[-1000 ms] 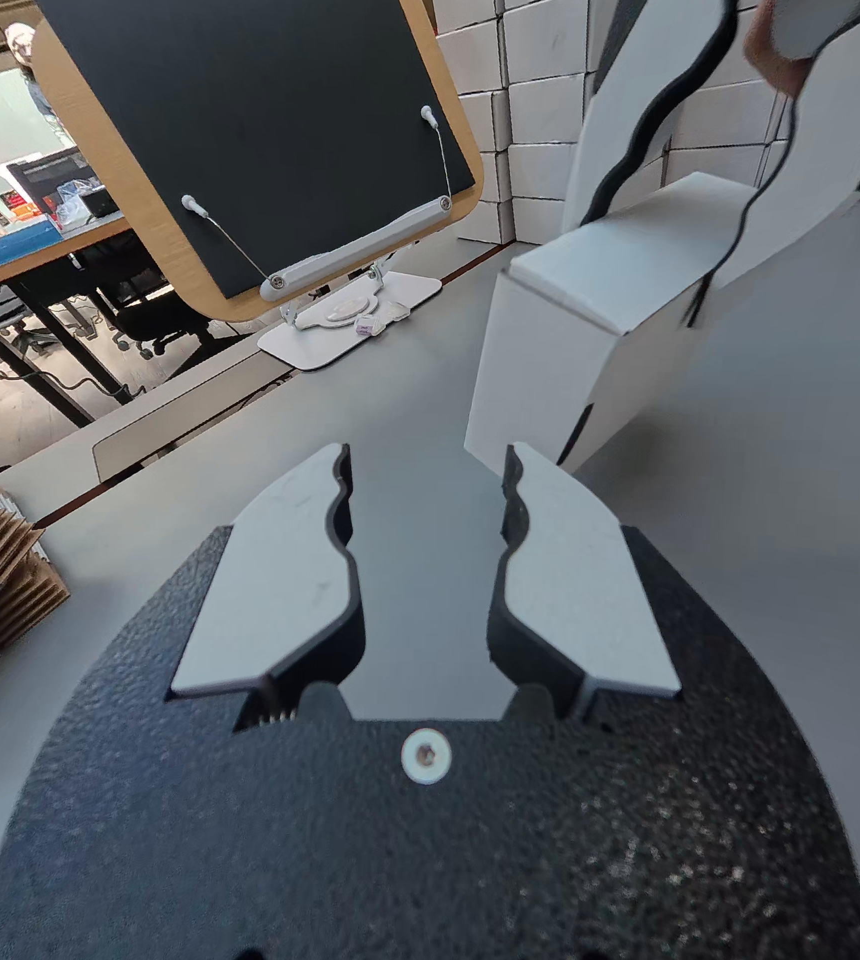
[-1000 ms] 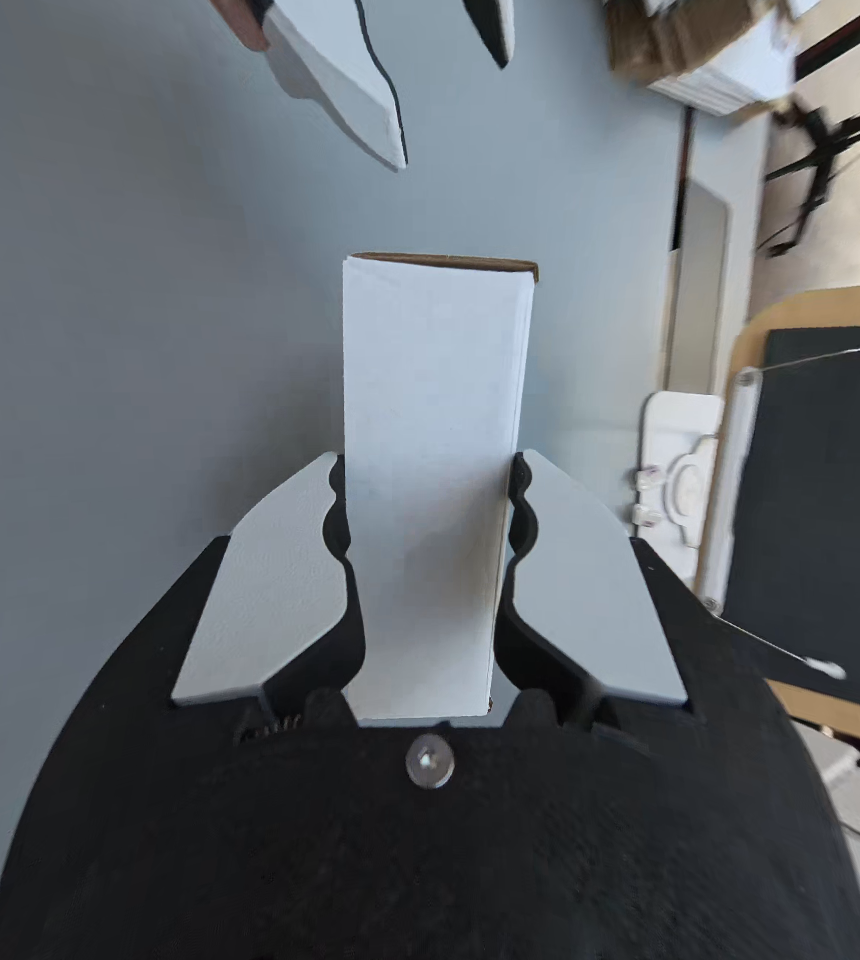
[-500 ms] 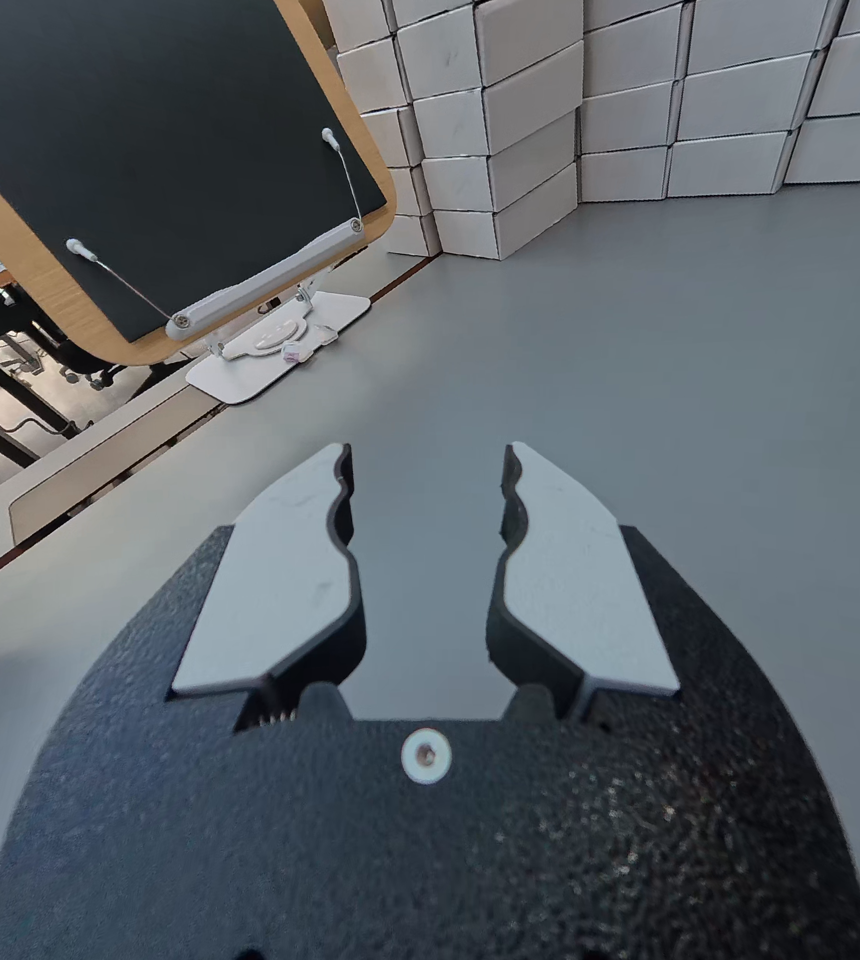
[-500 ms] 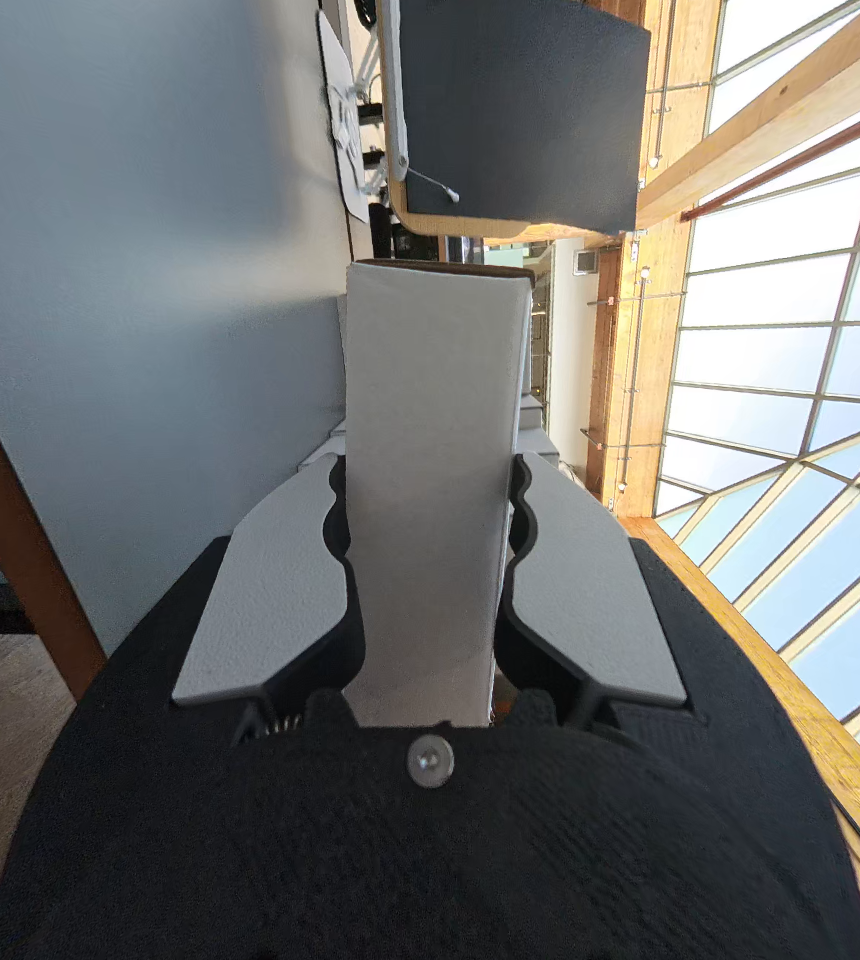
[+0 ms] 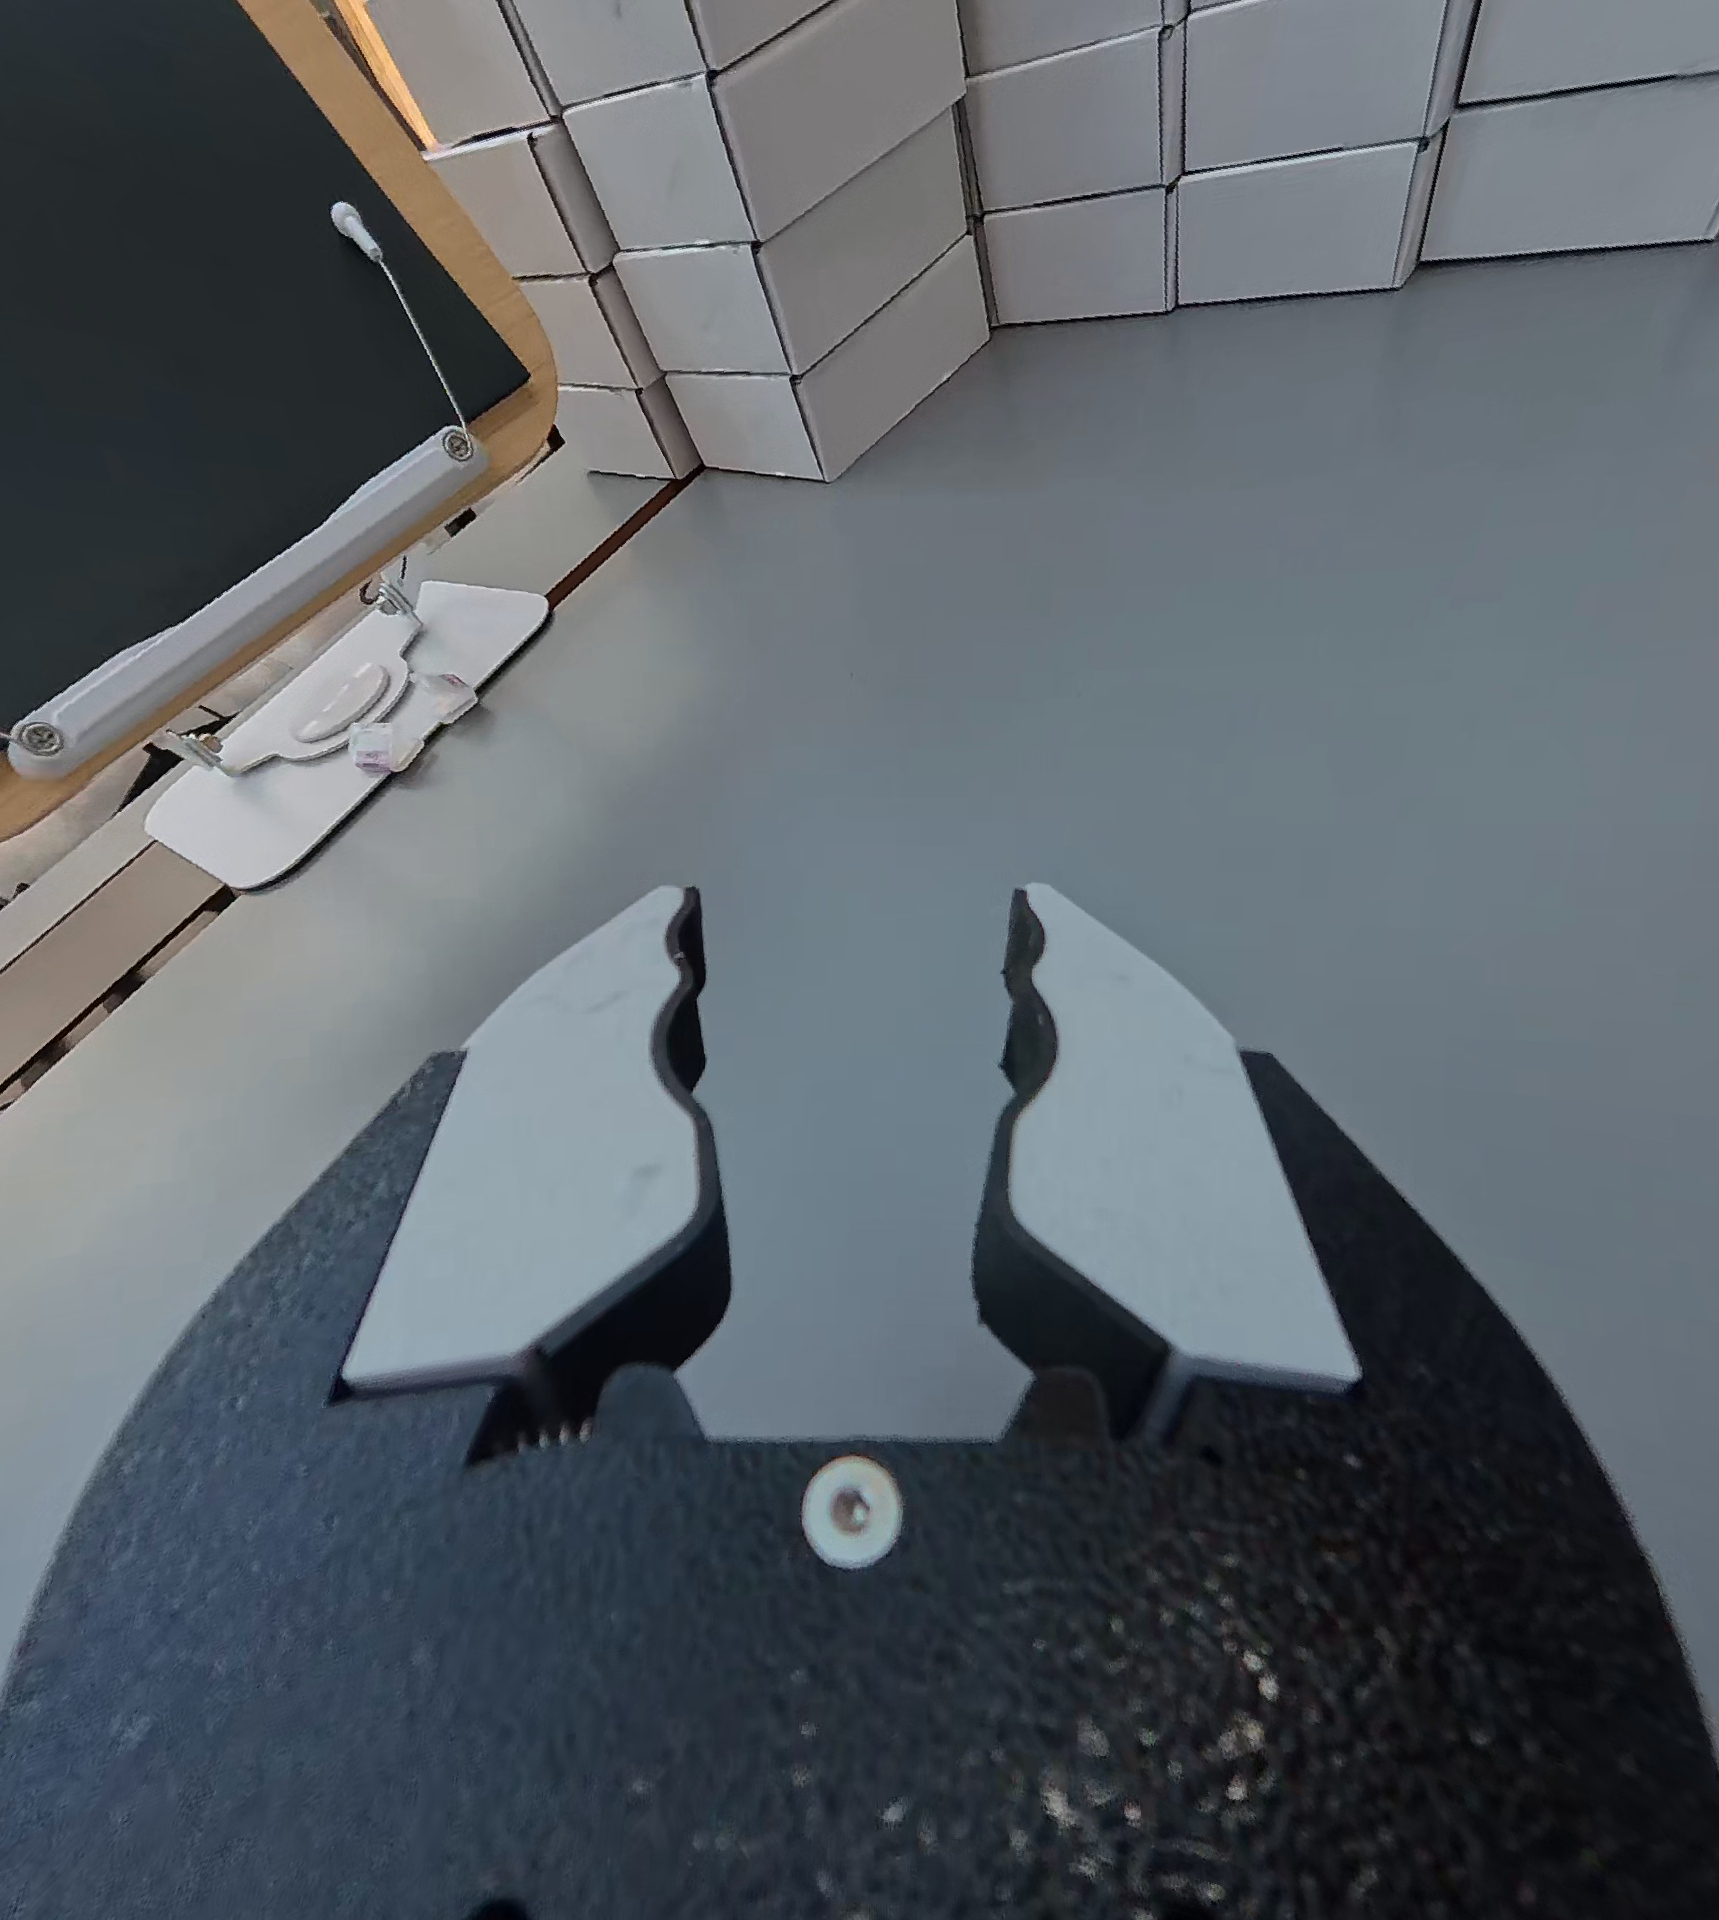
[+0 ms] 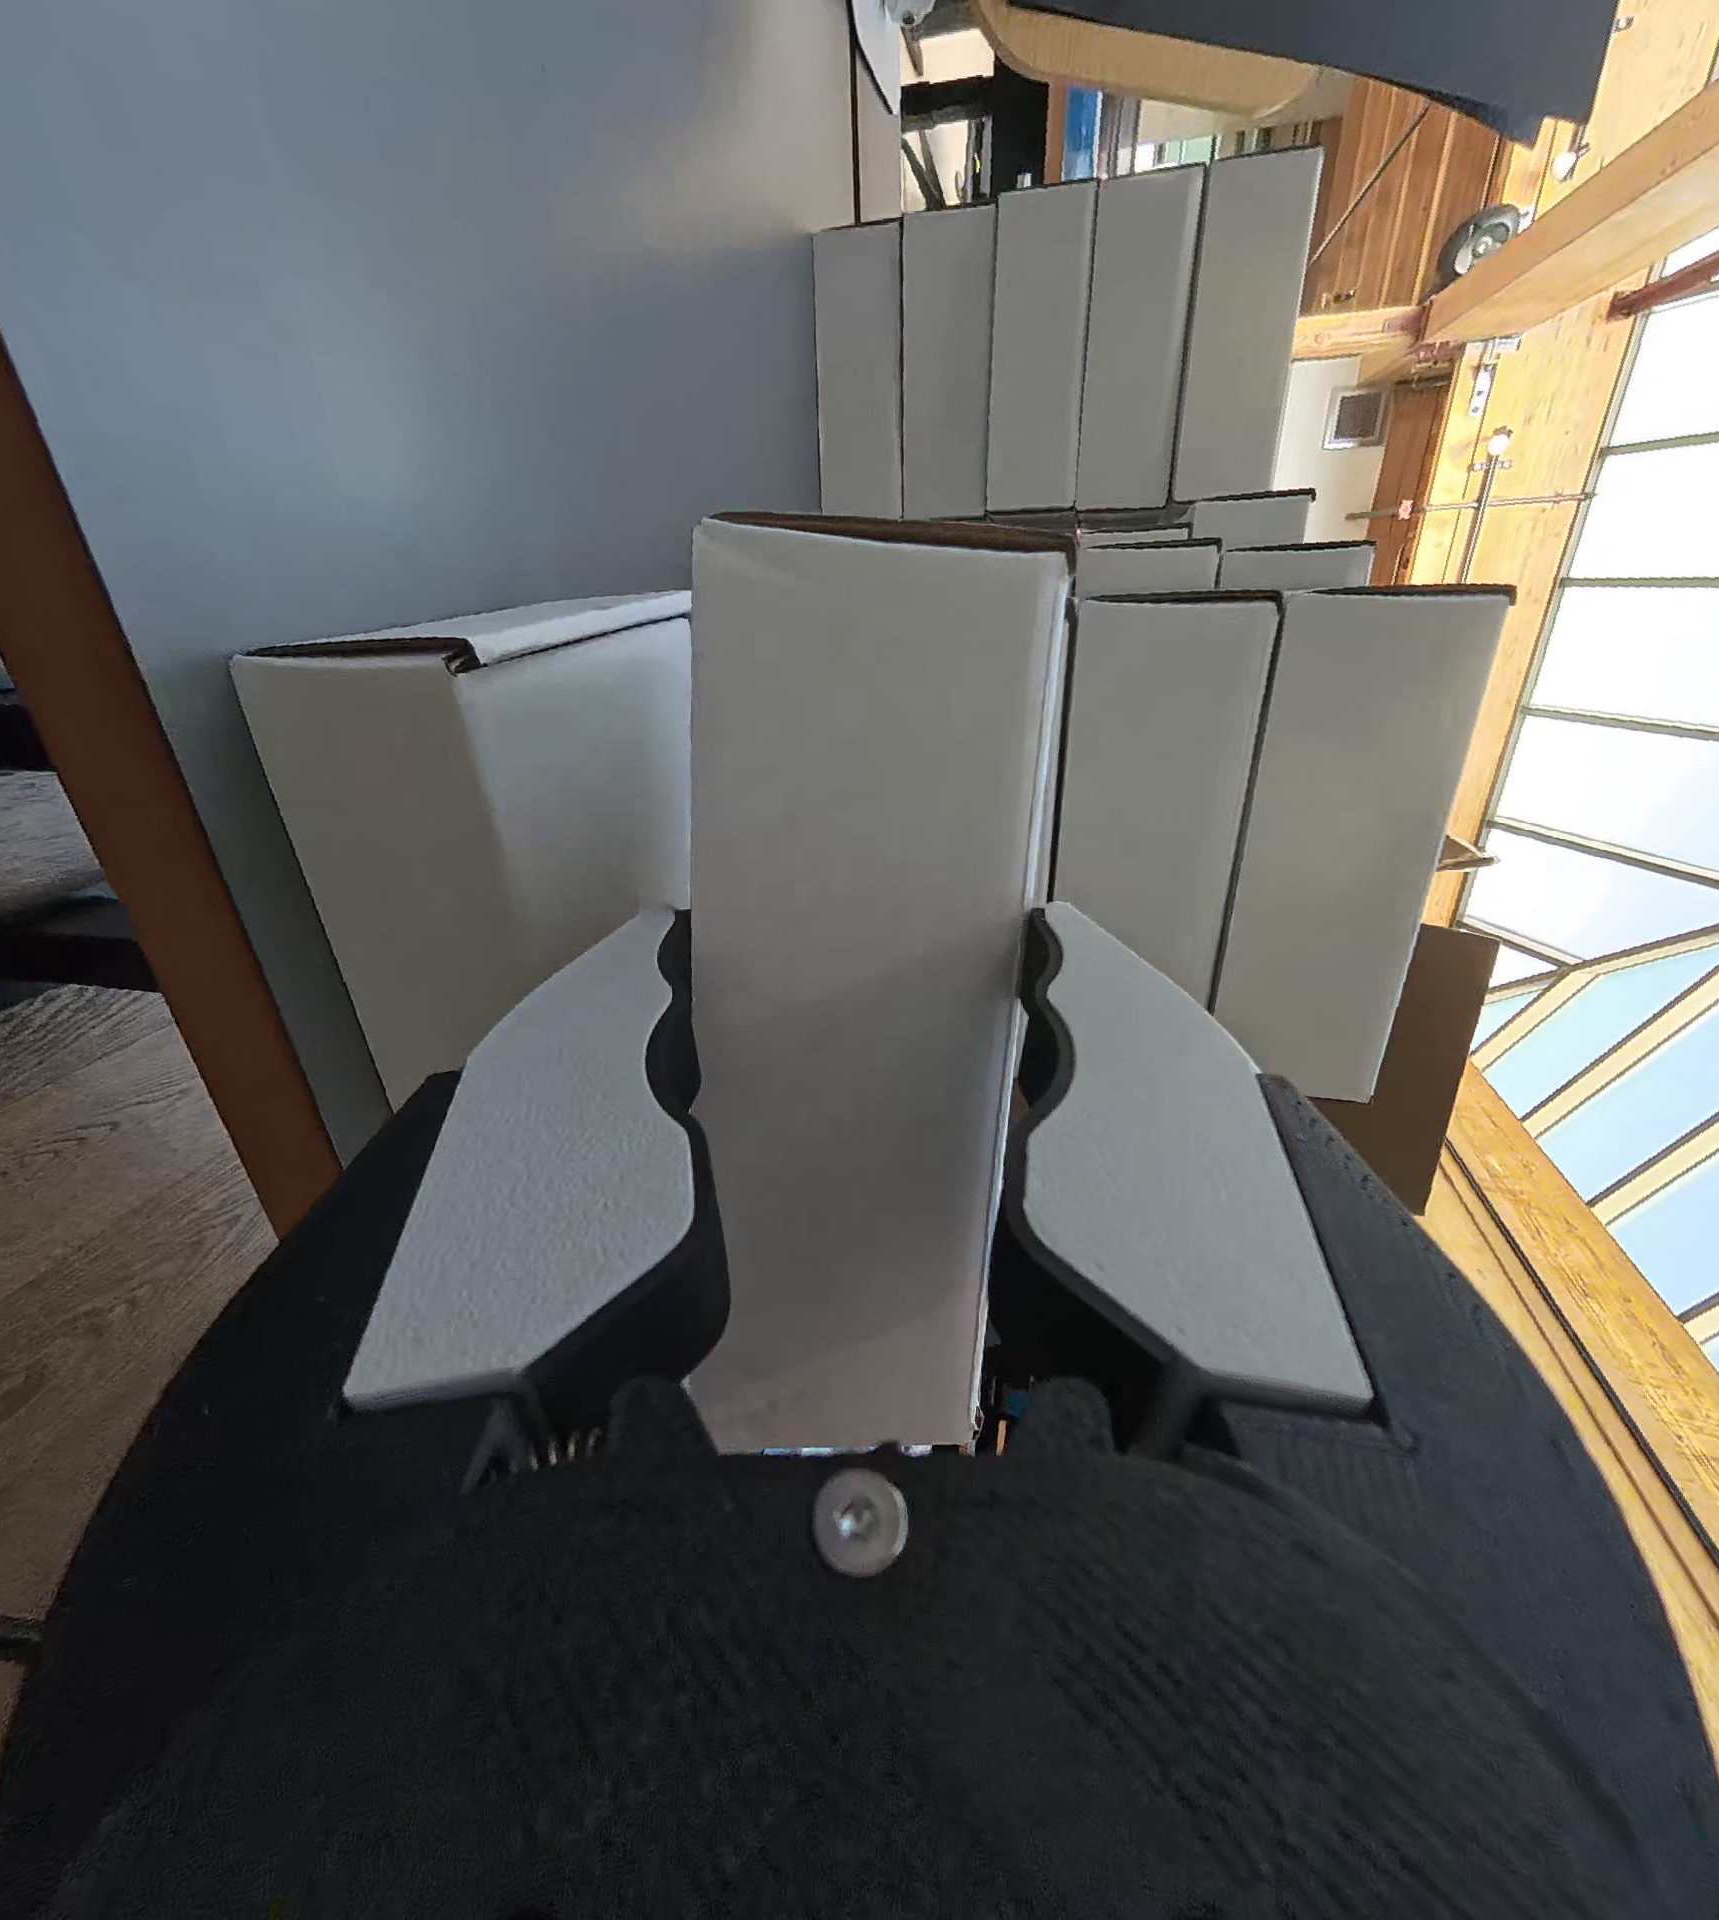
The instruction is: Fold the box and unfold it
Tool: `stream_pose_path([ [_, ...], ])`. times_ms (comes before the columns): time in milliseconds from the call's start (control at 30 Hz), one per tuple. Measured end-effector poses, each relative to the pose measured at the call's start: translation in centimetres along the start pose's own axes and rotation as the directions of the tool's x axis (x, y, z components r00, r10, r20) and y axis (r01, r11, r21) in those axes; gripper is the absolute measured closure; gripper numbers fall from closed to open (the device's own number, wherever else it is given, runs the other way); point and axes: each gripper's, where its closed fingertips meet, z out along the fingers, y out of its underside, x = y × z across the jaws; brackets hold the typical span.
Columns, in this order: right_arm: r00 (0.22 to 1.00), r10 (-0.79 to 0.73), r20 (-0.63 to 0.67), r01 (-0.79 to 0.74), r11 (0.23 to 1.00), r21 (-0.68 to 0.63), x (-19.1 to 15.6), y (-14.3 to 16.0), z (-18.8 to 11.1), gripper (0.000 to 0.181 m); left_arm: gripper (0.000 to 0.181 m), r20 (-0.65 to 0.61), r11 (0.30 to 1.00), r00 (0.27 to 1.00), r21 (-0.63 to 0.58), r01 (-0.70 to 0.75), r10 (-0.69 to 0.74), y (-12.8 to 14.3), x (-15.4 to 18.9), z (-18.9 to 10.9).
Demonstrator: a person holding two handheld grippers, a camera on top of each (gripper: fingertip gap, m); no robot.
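Right gripper is clamped on the folded white cardboard box, both fingers pressed flat against its two narrow sides. Box long axis runs straight out along the fingers, far end pointing away from the wrist toward the stacked white cardboard boxes at the back of the grey table top; brown inner edge shows at that far end. The view is rolled sideways, so the table reads as a wall. Left gripper hangs over bare grey table, fingers apart, holding nothing. Black tilted board on a white stand sits at its left, more white boxes stacked ahead.
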Motion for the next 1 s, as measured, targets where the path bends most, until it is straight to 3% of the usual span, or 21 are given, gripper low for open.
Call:
stream_pose_path([
  [33,1.000,-0.012,0.007,0.012,1.000,0.002,-0.1,0.1,0.4,0.120,0.126,-0.004,1.000,1.000,-0.003,0.000,0.000,0.0,0.1,0.2],
  [700,0.995,0.013,0.096,-0.022,0.995,0.097,-0.9,1.0,2.5,0.120,0.126,-0.049,0.999,0.998,-0.039,0.037,-0.039,1.9,2.0,1.4],
  [1000,0.962,0.153,0.224,-0.176,0.980,0.087,-1.5,0.7,2.2,0.115,0.125,-0.058,0.998,0.997,-0.039,0.049,-0.051,2.1,2.1,1.0],
])
